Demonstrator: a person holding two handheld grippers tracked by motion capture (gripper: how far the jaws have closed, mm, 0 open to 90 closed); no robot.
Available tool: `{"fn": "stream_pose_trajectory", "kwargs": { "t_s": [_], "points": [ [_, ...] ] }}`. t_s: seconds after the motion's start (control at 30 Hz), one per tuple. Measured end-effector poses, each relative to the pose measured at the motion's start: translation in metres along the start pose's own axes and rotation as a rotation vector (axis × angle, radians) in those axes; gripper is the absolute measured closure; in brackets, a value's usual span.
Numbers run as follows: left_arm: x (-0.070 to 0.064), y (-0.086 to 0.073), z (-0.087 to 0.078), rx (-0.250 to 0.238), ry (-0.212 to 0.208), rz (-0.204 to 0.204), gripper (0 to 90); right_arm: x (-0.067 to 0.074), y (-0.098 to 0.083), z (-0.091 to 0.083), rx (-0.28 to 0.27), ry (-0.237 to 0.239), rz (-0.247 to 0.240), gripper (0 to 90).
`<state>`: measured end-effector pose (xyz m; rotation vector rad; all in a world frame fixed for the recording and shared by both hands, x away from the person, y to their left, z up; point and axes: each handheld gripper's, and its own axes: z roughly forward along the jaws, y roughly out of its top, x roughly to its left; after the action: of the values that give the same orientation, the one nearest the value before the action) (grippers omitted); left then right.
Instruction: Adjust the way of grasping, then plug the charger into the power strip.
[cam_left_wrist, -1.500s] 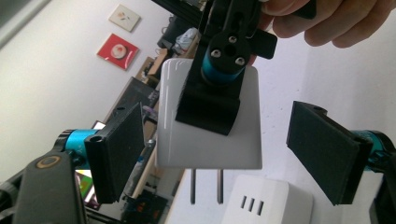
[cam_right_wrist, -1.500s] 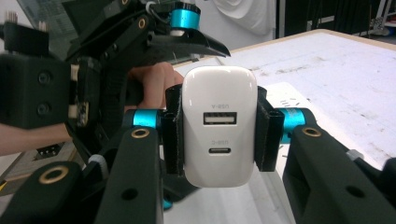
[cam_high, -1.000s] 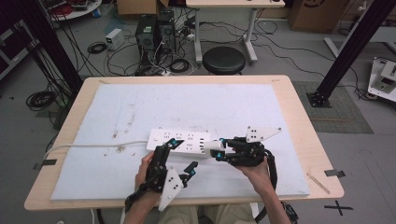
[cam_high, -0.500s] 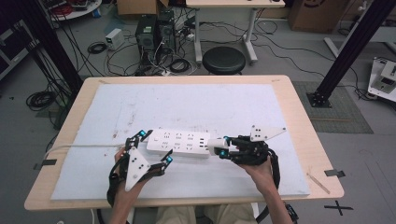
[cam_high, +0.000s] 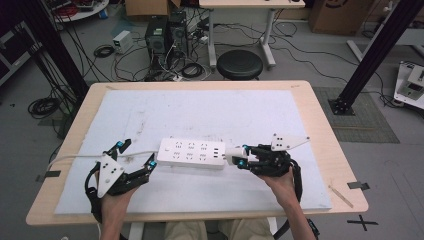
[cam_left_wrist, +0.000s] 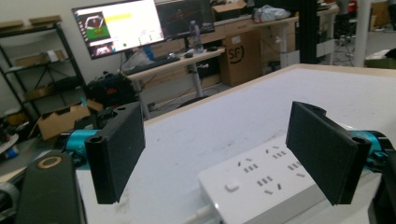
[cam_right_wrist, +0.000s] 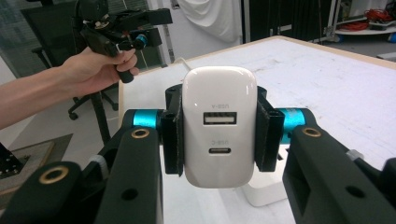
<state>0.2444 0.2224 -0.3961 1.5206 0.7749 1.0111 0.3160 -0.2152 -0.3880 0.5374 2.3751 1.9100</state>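
Observation:
A white power strip (cam_high: 192, 153) lies flat mid-table on the white mat (cam_high: 210, 110), and its cable (cam_high: 90, 158) runs off to the left. My right gripper (cam_high: 242, 156) is shut on a white USB charger (cam_high: 233, 154) at the strip's right end. In the right gripper view the charger (cam_right_wrist: 219, 123) sits upright between the pads, its two ports facing the camera. My left gripper (cam_high: 136, 153) stands open just off the strip's left end, over the cable. In the left gripper view the strip (cam_left_wrist: 261, 179) lies low between the wide-apart jaws, untouched.
The wooden table edge (cam_high: 200, 212) runs close under both hands. Behind the table stand a black stool (cam_high: 240, 64), computer towers (cam_high: 162, 35) and loose floor cables. A dark frame post (cam_high: 372, 55) rises at the right. The mat's far half is bare.
My left gripper has moved left, from in front of the strip's middle to off its left end. The right gripper and the charger have stayed put.

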Motion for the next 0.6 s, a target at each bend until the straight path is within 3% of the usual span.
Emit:
{"fn": "stream_pose_trajectory", "kwargs": {
  "t_s": [0.17,0.37,0.6],
  "points": [
    [0.011,-0.005,-0.006,0.032,0.011,-0.062,19.7,-0.002,0.001,-0.001,0.018,-0.006,-0.003,63.1],
    [0.018,-0.008,-0.010,0.046,0.019,-0.081,19.7,-0.010,0.003,-0.001,0.034,-0.005,0.006,63.1],
    [0.021,-0.010,-0.013,0.054,0.025,-0.091,19.7,-0.021,0.013,0.010,0.125,0.002,-0.013,63.1]
  ]
}}
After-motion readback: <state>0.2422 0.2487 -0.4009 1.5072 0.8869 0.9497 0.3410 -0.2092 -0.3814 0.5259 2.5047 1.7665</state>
